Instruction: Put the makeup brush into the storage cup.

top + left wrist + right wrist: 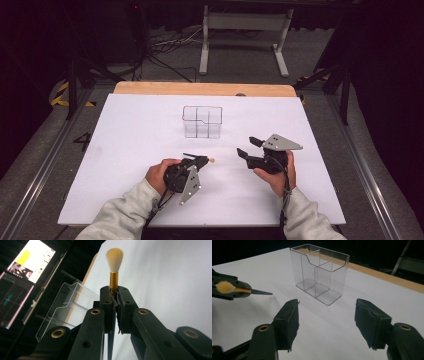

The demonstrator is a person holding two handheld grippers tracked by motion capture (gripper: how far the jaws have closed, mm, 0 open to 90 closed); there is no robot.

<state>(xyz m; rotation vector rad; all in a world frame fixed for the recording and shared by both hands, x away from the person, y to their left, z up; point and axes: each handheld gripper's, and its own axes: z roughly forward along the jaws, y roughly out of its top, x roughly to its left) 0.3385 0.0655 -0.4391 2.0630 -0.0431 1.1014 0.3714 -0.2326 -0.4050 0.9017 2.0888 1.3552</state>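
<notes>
White board [125, 165] covers a wooden table [150, 88], with grey floor, cables and dark curtains around. Left gripper [202, 161] clamps a gold-ferruled brush [114, 267] near the clear divided organizer [202, 121]; right gripper [248, 147] hovers with jaws wide apart.

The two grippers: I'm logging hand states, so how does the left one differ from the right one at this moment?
The left gripper is shut on a makeup brush; the right gripper is open and empty. In the high view the left gripper's grey plate faces the person, while the right's lies on top. Both are hand-held above the white table, near the clear organizer.
</notes>
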